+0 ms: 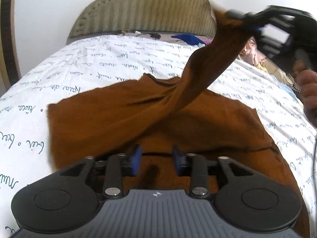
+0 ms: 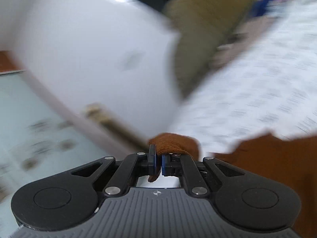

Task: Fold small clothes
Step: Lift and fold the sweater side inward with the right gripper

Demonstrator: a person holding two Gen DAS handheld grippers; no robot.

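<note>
- Home bedroom, by the look of it.
- Bed (image 1: 79, 65) fills the view, covered by a white sheet printed with cursive writing.
- Padded olive headboard (image 1: 146, 10) at the bed's far end, against a plain white wall (image 1: 43, 15).
- Loose clothes (image 1: 188, 38) piled on the bed just below the headboard, more at its right edge.

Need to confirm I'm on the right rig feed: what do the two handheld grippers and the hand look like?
Both match: the left gripper and right gripper have matte black linkage arms with silver rivets, round black side discs, blue pads on the jaws, and a ribbed grey body bearing a small diamond logo. A bare hand shows at the edge; no sleeve in frame.
</note>
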